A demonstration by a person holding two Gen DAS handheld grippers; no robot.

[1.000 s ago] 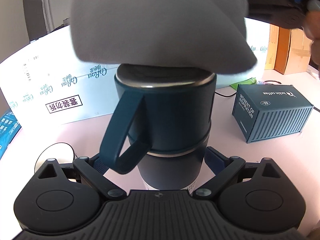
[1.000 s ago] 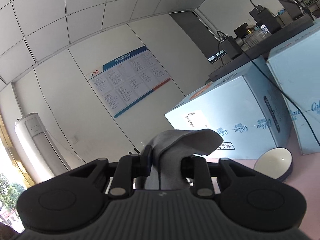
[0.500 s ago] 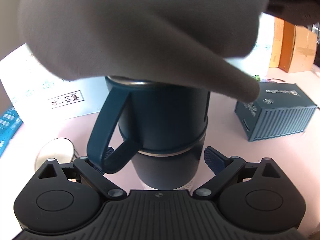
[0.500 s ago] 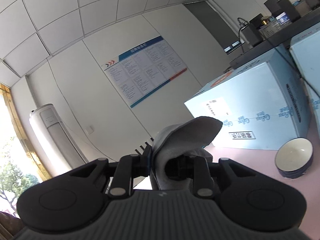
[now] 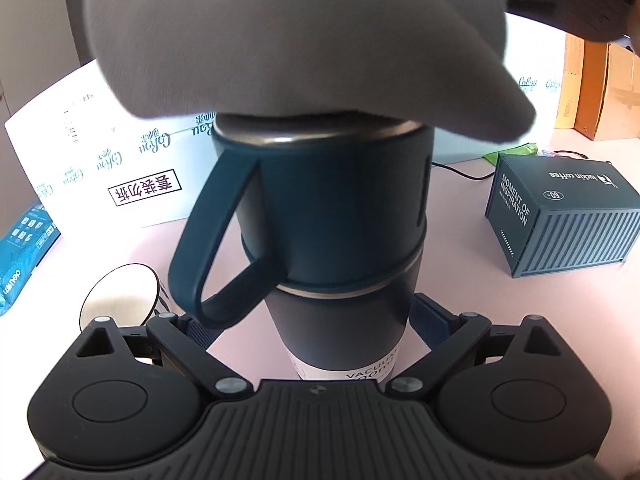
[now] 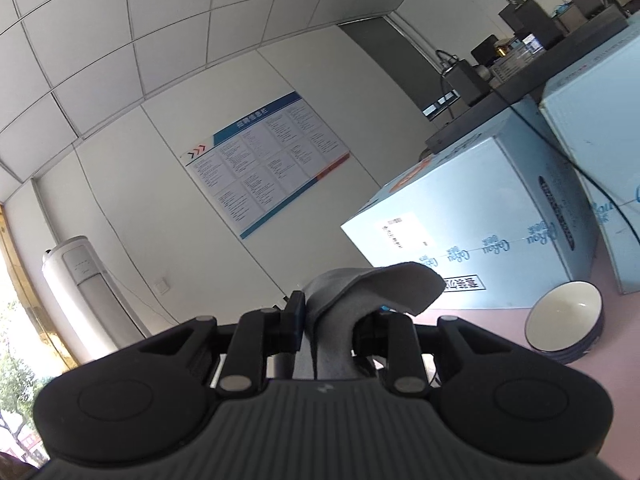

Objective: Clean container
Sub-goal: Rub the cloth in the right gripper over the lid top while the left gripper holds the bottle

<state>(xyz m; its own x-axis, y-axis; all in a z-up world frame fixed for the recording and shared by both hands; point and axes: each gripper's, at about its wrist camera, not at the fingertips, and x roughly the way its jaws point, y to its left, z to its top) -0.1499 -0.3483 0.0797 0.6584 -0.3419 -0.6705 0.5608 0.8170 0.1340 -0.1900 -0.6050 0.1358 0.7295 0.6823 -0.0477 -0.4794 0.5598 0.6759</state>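
Observation:
A dark navy vacuum flask (image 5: 332, 216) with a loop strap on its lid stands upright between the fingers of my left gripper (image 5: 316, 332), which is shut on its lower body. A grey cloth (image 5: 296, 36) lies over the flask's top and fills the upper part of the left wrist view. My right gripper (image 6: 332, 320) is shut on the same grey cloth (image 6: 360, 292). It points up toward the wall and ceiling, so the flask is hidden from the right wrist view.
A dark ribbed coffee box (image 5: 560, 216) stands on the pink table (image 5: 460, 248) to the right. A white bowl (image 5: 120, 300) lies to the left; it also shows in the right wrist view (image 6: 564, 320). Pale blue cartons (image 5: 100, 160) stand behind.
The cloth has shifted over the flask's top, from left back toward the right. The right gripper has tilted and turned with it. The flask stays held in the left gripper.

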